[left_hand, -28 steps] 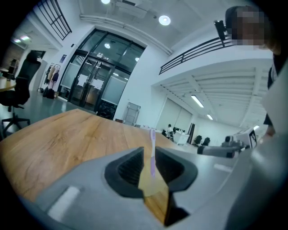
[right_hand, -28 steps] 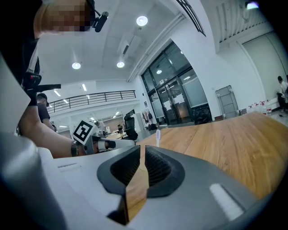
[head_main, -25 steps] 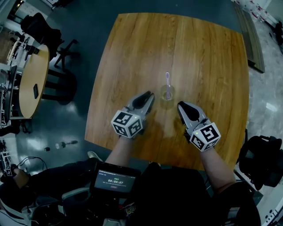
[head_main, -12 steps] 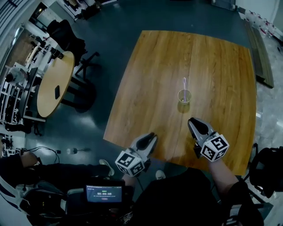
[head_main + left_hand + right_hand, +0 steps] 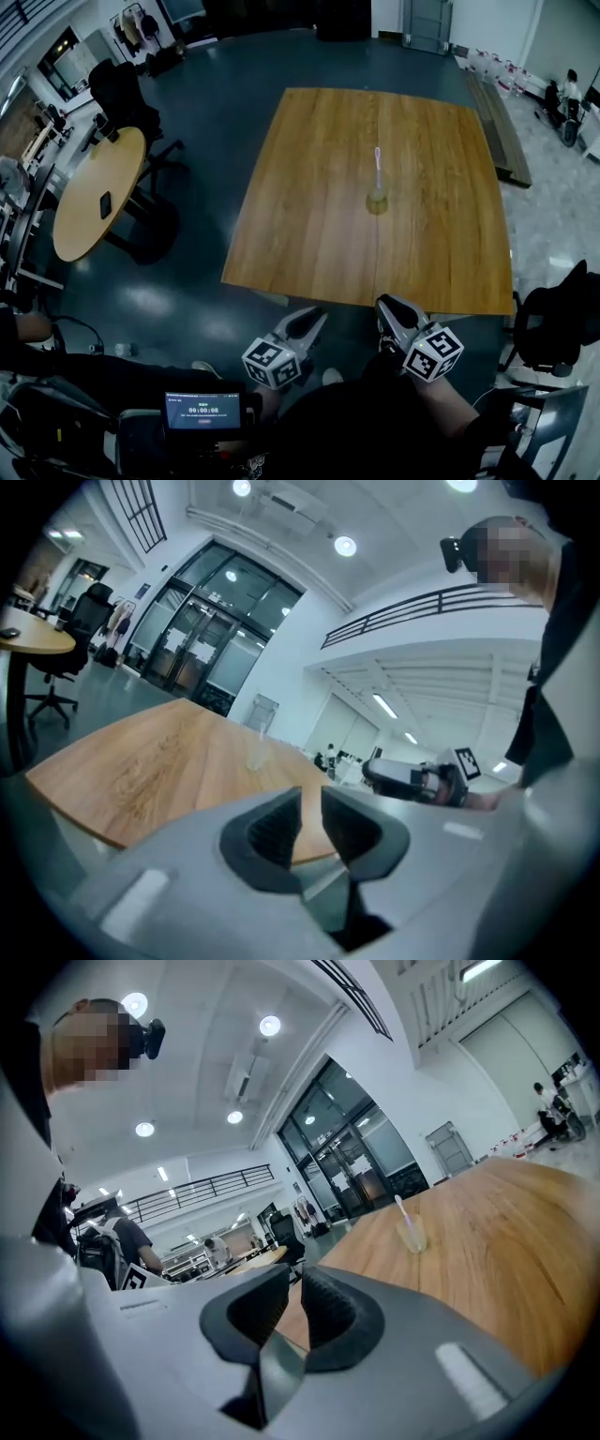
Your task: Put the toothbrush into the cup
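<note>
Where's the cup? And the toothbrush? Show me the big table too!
cup (image 5: 377,201), head view, on its clear side wall.
toothbrush (image 5: 378,167), head view, on the handle standing up out of the cup.
table (image 5: 309,206), head view, on bare wood left of the cup.

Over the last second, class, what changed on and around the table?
Both the left gripper and right gripper drew back from beside the cup, off the table toward the person. Unchanged: toothbrush stands in the cup; jaws nearly closed, empty.
</note>
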